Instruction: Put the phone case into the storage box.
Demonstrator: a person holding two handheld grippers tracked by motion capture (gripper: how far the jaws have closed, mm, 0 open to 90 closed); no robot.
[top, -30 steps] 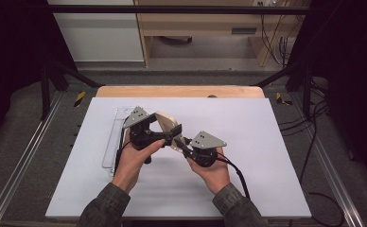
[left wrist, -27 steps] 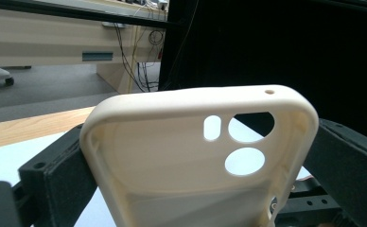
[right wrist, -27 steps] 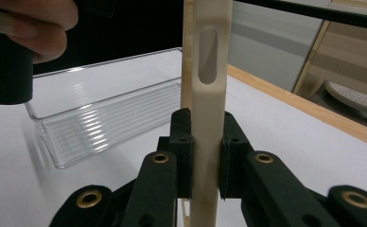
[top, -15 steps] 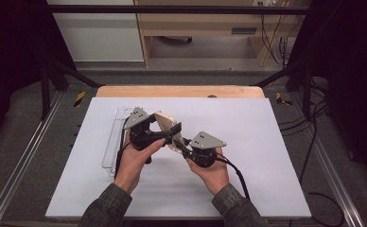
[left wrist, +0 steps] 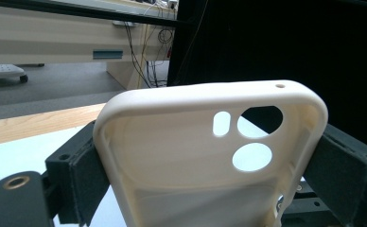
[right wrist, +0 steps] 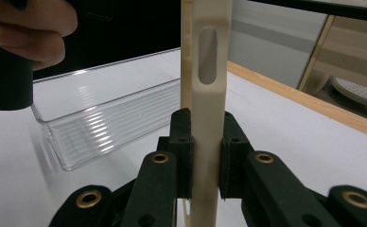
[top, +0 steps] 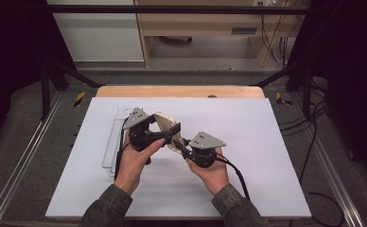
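Both tongs, left (top: 170, 134) and right (top: 180, 144), stay clamped on the cream phone case (left wrist: 210, 156), held above the white tabletop (top: 266, 142); nothing has shifted, so the handover seems paused; behind lies the clear tray (right wrist: 110, 118).

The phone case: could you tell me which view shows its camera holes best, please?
The left gripper view: the phone case faces the lens, showing three cut-outs. The right gripper view shows it edge-on with one side slot; the high view shows it small between both hand-held grippers.
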